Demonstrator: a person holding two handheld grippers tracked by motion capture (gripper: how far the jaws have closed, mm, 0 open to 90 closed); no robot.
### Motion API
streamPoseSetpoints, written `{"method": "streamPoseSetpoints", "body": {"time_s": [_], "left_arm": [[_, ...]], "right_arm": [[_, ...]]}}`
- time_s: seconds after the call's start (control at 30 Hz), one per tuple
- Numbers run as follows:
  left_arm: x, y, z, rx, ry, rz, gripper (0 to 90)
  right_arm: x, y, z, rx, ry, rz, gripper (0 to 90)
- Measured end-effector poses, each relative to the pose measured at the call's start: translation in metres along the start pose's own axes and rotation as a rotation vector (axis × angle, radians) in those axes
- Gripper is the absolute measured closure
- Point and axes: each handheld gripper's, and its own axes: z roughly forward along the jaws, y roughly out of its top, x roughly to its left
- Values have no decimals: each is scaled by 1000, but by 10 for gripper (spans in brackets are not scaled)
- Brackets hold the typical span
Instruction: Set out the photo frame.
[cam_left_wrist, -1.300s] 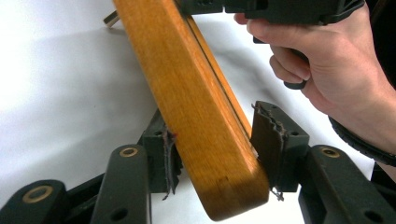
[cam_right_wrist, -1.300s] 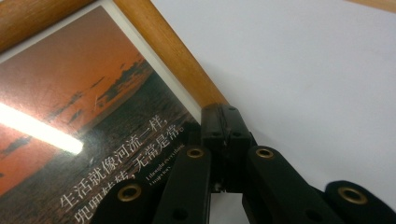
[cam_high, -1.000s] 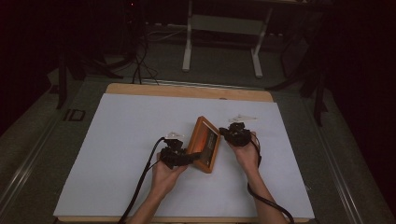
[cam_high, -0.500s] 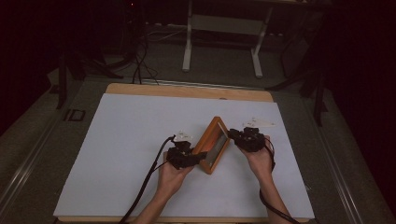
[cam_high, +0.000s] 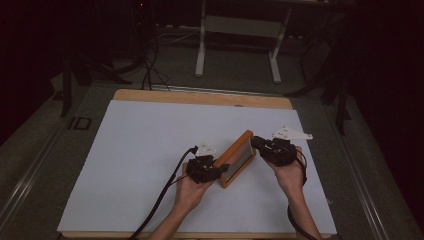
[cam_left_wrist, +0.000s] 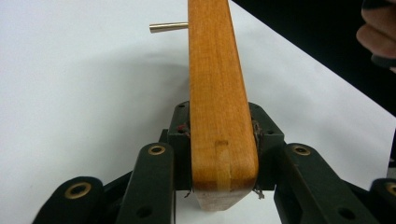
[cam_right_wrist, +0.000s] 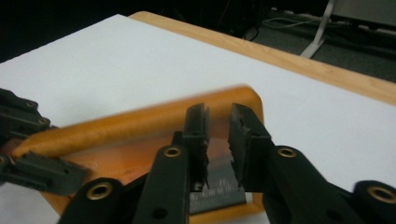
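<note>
High view: orange-brown wooden picture frame (cam_high: 236, 159), tilted.

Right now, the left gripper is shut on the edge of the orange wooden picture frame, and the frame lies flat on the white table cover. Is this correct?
Not quite. The orange wooden picture frame does not lie flat: it stands tilted on one edge on the white table cover, as the high view shows. The left gripper is indeed shut on the frame's edge, as the left gripper view shows.

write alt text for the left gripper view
The left claw is shut on the edge of an upright wooden picture frame, which runs away from the camera over a white table surface. A small brass-coloured rod sticks out from the frame's left side.
</note>
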Motion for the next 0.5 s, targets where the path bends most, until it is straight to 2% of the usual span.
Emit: {"method": "streamPoseSetpoints", "body": {"time_s": [0.13,0.33,0.5], "left_arm": [[-6,1,2,0,9,32,688],[-10,0,2,-6,4,78,689],[-11,-1,2,-18,-11,98,689]], "right_arm": [[3,5,-4,-19,-20,-16,892],[0,6,-2,-30,-38,-13,900],[-1,2,2,-22,-40,-5,900]]}}
